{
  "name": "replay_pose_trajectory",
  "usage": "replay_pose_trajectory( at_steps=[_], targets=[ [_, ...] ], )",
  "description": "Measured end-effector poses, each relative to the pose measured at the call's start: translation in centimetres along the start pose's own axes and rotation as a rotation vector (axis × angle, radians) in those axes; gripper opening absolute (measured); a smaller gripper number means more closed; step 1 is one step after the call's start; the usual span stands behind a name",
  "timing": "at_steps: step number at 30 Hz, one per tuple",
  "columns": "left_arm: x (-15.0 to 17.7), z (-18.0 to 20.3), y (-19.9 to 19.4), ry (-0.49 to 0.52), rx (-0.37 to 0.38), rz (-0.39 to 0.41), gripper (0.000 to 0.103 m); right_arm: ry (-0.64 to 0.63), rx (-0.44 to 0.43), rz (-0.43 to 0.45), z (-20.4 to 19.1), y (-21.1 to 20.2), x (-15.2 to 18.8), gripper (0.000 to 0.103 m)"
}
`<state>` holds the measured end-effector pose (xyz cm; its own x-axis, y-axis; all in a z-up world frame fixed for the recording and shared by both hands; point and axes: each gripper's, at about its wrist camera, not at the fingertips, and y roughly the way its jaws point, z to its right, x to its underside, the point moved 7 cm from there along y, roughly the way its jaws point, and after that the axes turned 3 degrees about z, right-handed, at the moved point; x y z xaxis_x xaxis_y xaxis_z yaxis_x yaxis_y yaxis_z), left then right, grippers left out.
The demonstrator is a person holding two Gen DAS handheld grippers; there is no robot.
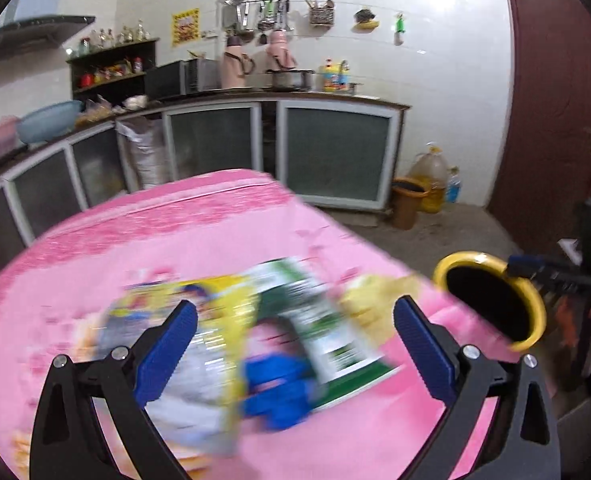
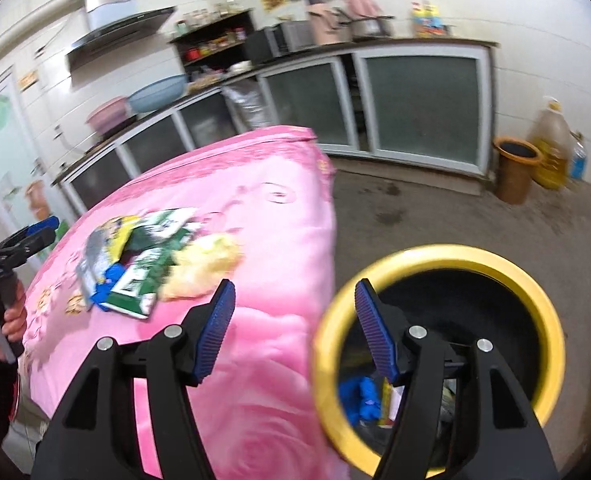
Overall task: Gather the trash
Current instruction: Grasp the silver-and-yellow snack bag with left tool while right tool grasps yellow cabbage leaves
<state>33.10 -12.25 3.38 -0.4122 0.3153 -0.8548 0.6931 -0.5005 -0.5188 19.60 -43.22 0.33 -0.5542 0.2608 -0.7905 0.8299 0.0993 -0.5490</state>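
A pile of trash lies on the pink-clothed table (image 1: 183, 232): a yellow snack bag (image 1: 183, 320), a green and white packet (image 1: 327, 320), a blue item (image 1: 279, 392) and a crumpled yellow wrapper (image 1: 375, 292). My left gripper (image 1: 295, 306) hovers open over the pile with nothing between its fingers. A black bin with a yellow rim (image 2: 455, 260) stands beside the table's edge, with blue trash (image 2: 359, 400) and other wrappers inside. Above the bin's near rim my right gripper (image 2: 294, 286) is open and holds nothing. The same pile (image 2: 143, 264) shows farther left in the right wrist view.
An orange bin (image 2: 515, 172), a large oil jug (image 2: 551, 148) and a small bottle stand on the concrete floor by the cabinets (image 2: 423, 108). A dark red door (image 1: 555, 100) is at the right. A hand (image 2: 11, 320) holds the left gripper's handle.
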Motion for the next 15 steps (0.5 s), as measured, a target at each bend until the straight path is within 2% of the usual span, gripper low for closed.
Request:
replay_pose_trajectory(
  at_steps=[5,10,15],
  targets=[
    [1.7,-5.2,-1.4,0.021,-0.03,-0.029,0.095,-0.066,-0.053,-0.033,-4.2,2.7,-0.6,0.06],
    [2.9,-8.3,-1.2,0.077,-0.064,-0.059,0.095,-0.12,-0.055,-0.082,-7.0,6.1,-0.8,0.06],
    [3.1,-11.1,0.8,0.085,-0.026,-0.118,0.095,-0.144,-0.063,-0.113,-8.3,8.4,-0.6,0.06]
  ],
)
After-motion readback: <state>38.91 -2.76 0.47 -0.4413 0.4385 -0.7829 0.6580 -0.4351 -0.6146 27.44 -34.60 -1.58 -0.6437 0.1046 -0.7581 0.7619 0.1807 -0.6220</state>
